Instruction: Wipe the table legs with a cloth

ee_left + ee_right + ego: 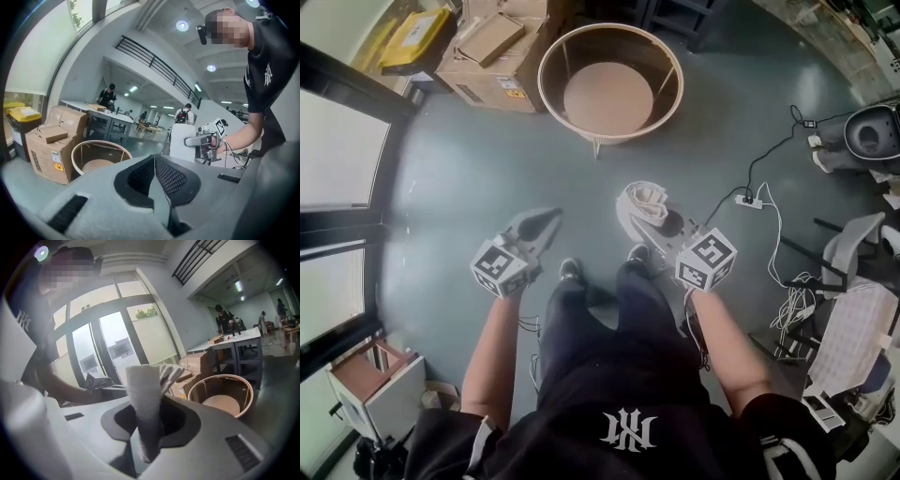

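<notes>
Fingers (182, 422) of the right gripper (149, 427) are closed on a white cloth (143, 390), which stands up between them in a bunched roll with a loose flap at the top. Left gripper (153, 174) has its fingers (174, 177) pressed together with nothing between them. Both are held low in front of the standing person. The round table (609, 98) sits on the floor ahead, well apart from either, its legs (565, 64) not yet touched.

Hazards noted: the cloth is gripped at one narrow fold — drag along a leg could well pull it free. The table looks light. Wiped one-handed with no bracing from the left, it may slide or tip. Cardboard boxes (492, 52) crowd its left side, limiting reach there. A power strip and cable (750, 200) lie near the person's right foot — a trip risk when stepping in.
</notes>
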A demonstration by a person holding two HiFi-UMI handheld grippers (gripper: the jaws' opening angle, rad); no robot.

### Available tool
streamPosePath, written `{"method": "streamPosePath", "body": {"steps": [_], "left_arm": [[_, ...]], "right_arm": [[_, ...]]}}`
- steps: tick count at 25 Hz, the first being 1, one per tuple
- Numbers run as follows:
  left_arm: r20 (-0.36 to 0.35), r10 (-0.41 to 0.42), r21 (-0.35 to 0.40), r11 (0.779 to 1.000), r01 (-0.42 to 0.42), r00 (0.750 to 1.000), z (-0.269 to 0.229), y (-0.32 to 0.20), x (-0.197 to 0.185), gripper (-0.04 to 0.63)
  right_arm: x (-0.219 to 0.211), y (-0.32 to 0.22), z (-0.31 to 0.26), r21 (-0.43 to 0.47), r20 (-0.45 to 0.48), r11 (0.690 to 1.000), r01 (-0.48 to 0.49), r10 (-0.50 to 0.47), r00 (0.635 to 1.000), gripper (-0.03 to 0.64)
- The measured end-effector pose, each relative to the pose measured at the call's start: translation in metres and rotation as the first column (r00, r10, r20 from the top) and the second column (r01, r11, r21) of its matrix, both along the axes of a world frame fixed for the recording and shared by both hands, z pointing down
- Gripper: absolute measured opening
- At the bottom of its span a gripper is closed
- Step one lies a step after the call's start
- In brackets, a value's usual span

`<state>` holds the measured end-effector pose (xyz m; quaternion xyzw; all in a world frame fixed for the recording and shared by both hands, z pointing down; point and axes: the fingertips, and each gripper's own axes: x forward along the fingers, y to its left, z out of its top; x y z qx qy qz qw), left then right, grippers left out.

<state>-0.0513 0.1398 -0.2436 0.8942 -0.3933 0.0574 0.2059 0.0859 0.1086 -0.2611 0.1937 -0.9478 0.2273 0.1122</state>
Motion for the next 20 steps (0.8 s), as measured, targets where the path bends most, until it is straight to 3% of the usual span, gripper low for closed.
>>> {"method": "streamPosePath", "body": {"steps": [9,16,20], "left_arm": [[0.061,-0.123,-0.016,0.992,0.124,0.991,0.057,-0.058,0.069,0.011],[0.078,-0.160,-0.019,0.987,0.162,0.984,0.110,-0.077,0.068,0.011],[0.052,-0.166,-0.028,0.985,0.168,0.985,0.143,-0.080,0.066,0.011]], "right_arm": [[0.054,-0.064,0.069,0.003,0.028,0.989,0.148,-0.148,0.989,0.092],[0.037,-0.081,0.132,0.013,0.035,0.970,0.243,-0.243,0.969,0.092],[0.023,-0.085,0.161,0.022,0.022,0.962,0.271,-0.272,0.962,0.092]]}}
